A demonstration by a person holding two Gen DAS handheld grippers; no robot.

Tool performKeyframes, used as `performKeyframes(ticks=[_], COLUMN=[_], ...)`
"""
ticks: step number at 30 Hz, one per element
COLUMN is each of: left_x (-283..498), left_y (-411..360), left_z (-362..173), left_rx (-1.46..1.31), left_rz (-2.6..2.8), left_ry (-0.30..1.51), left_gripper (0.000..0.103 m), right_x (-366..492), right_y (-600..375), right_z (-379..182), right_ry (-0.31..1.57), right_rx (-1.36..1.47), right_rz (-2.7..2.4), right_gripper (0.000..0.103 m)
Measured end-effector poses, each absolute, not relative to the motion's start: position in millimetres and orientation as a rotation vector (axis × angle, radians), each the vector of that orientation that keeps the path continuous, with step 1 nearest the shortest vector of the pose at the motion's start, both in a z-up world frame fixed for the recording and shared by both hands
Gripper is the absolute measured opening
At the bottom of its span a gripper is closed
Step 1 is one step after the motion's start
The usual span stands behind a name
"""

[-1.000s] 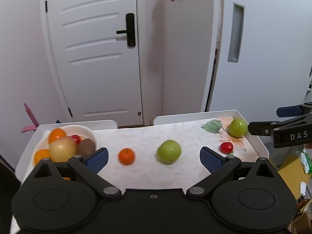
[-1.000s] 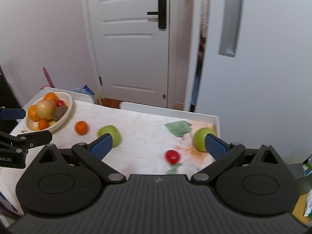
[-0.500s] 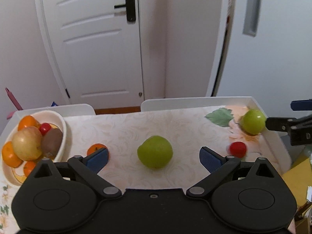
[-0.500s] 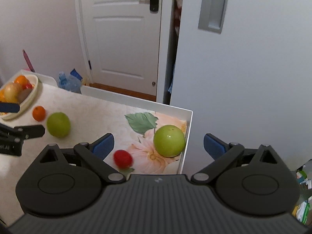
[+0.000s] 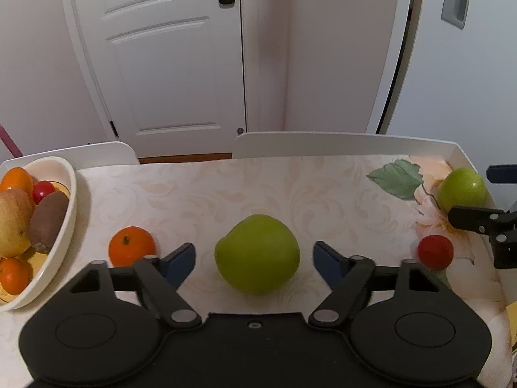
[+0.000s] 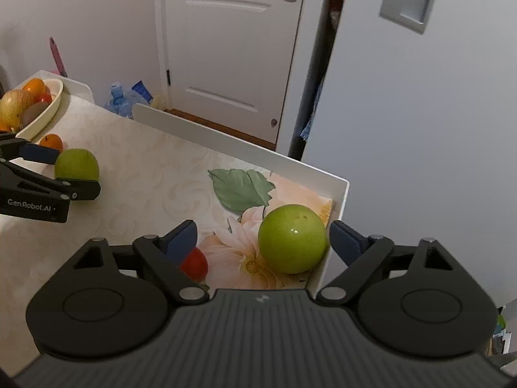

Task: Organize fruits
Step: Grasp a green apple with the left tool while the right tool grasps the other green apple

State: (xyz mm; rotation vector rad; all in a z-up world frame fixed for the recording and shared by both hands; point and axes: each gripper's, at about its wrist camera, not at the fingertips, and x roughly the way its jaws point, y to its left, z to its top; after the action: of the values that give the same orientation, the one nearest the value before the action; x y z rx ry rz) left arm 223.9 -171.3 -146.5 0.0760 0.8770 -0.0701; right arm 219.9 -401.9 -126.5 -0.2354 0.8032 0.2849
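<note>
On desk: 2 green apples [image 5: 257, 253] [image 5: 463, 189], 1 loose tangerine [image 5: 131, 249], 1 red cherry tomato [image 5: 435, 252]. 1 bowl [image 5: 69, 194], left edge of frame, w/ approx 3 orange fruits, 1 yellowish apple, 1 kiwi, 1 cherry tomato. 2 tools [image 5: 254, 260] [image 6: 261, 239].

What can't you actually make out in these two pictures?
- Bowl, left wrist view: near part cut off by the picture edge and the left gripper.
- Red fruit, right wrist view: half hidden behind a fingertip.
- Whether the right gripper touches the green apple: unclear.
</note>
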Motion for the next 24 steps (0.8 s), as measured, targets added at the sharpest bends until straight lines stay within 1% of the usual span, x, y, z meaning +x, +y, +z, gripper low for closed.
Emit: performKeyframes(ticks=[3, 4, 9, 13, 17, 22, 24], left_x=[227.1, 228.0, 229.4, 229.8, 228.7, 228.5, 228.6], left_y=[-170.8, -170.4, -171.8, -170.9, -171.8, -171.9, -171.8], left_z=[-151.6, -152.5, -152.8, -152.6, -151.9, -151.4, -151.4], left_rx=[0.083, 0.078, 0.087, 0.082, 0.081, 0.082, 0.081], left_rz=[-0.072, -0.078, -0.093, -0.094, -0.093, -0.093, -0.095], left_ry=[0.890, 0.896, 0.900, 0.906, 0.908, 0.908, 0.909], left_gripper=[0.068, 0.060, 0.059, 0.059, 0.059, 0.059, 0.059], right_x=[223.0, 224.3, 232.3, 238.7, 242.0, 242.7, 243.4], right_y=[-398.4, -397.5, -395.8, -395.7, -395.4, -392.5, -391.0], right_z=[-130.2, -131.3, -136.0, -140.8, -145.6, -150.4, -153.4], right_ry=[0.798, 0.794, 0.783, 0.779, 0.778, 0.766, 0.765], right_rx=[-0.267, -0.284, -0.347, -0.394, -0.435, -0.511, -0.545], right_rz=[0.293, 0.296, 0.308, 0.309, 0.314, 0.317, 0.315], right_gripper=[0.101, 0.101, 0.100, 0.096, 0.089, 0.084, 0.081])
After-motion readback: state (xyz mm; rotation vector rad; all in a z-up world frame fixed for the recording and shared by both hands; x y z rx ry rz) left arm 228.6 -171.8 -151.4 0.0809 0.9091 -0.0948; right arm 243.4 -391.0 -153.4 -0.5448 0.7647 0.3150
